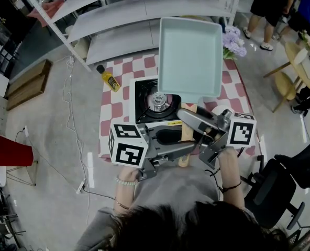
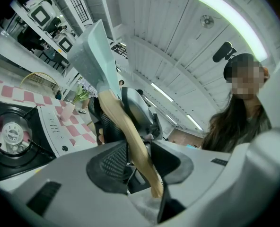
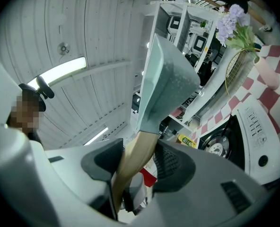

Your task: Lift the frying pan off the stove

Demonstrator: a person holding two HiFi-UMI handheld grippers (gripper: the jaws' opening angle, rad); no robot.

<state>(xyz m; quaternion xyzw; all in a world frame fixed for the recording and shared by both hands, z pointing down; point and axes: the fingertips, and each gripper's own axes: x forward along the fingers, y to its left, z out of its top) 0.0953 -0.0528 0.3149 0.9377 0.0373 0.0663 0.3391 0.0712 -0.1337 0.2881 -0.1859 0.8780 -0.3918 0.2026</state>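
The square pale-green frying pan (image 1: 190,56) is raised in the air above the table, clear of the stove (image 1: 142,94), whose bare burner (image 1: 158,101) shows below it. Its wooden handle (image 1: 189,109) points toward me. My left gripper (image 1: 185,149) is shut on the handle near its end, and my right gripper (image 1: 192,120) is shut on it closer to the pan. In the left gripper view the handle (image 2: 126,126) runs up between the pads to the pan (image 2: 95,56). The right gripper view shows the handle (image 3: 135,157) clamped the same way under the pan (image 3: 166,79).
The stove stands on a red-and-white checked cloth (image 1: 124,68). A yellow bottle (image 1: 109,79) lies at the cloth's left edge and purple flowers (image 1: 233,42) stand at its far right. White shelving (image 1: 144,14) is behind, a black chair (image 1: 273,190) at my right.
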